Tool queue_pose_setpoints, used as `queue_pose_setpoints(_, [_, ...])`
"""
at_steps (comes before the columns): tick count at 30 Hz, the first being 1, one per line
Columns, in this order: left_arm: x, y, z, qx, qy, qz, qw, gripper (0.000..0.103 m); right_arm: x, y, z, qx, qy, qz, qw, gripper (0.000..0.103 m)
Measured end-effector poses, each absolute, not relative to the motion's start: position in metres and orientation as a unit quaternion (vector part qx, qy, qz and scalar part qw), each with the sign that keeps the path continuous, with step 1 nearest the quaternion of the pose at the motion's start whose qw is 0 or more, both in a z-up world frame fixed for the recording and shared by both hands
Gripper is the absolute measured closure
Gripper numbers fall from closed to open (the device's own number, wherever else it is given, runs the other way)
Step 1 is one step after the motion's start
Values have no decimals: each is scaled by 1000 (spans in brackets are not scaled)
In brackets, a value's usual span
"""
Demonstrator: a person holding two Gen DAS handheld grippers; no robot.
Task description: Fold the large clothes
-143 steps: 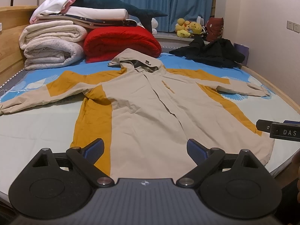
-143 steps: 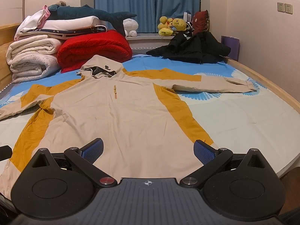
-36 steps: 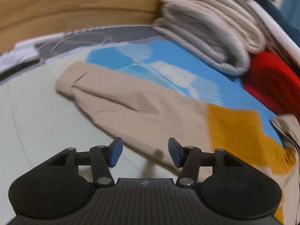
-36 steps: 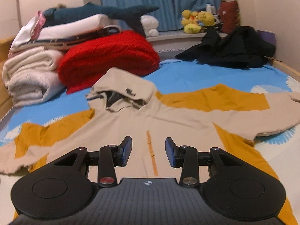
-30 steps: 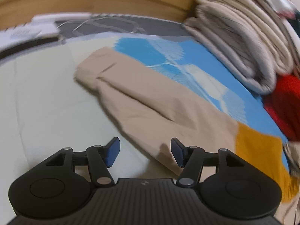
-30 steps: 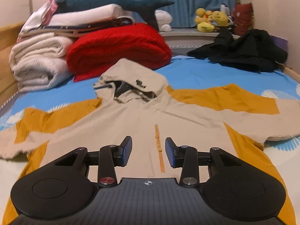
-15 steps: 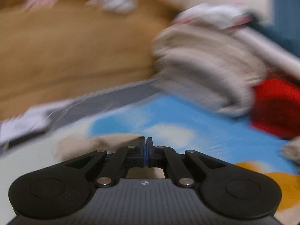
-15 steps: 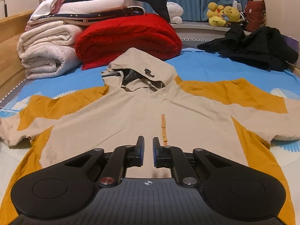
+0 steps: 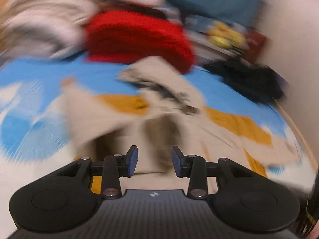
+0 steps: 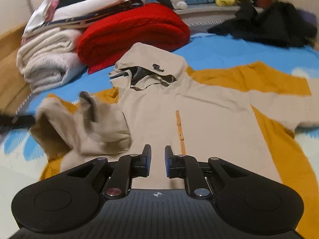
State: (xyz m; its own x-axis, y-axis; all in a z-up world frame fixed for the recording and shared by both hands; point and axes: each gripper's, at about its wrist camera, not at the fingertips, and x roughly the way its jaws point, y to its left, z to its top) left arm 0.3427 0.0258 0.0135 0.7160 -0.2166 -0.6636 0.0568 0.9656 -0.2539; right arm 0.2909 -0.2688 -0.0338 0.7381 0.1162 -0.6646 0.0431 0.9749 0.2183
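While the beige-and-mustard hooded jacket lies face up on the bed, its left sleeve sits bunched over the chest, thrown inward to start the fold. The left gripper hangs above, jaws opening with nothing between them. The right gripper hovers narrow over the placket, opening slightly, empty, likely steadying.
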Motion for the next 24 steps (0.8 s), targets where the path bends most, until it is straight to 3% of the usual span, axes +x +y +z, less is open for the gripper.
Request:
queue_pose_setpoints(2, [334, 46, 17, -130, 356, -31, 925, 61, 292, -271, -33, 133, 363, 21, 922, 88])
queue_pose_setpoints(6, [345, 66, -3, -71, 372, 44, 925, 60, 293, -261, -31, 131, 357, 28, 924, 89])
queue_pose_setpoints(11, [369, 90, -15, -126, 393, 65, 909, 59, 301, -254, -38, 139, 366, 25, 920, 88])
queue_pose_setpoints(19, [390, 95, -12, -116, 388, 82, 910, 57, 330, -260, -61, 204, 366, 40, 907, 88])
queue_pose_setpoints(21, [396, 95, -12, -121, 390, 76, 910, 57, 343, -257, -71, 198, 371, 41, 906, 84])
queue_pose_setpoints(24, [399, 100, -9, -119, 385, 79, 912, 56, 370, -253, -95, 207, 389, 48, 896, 65])
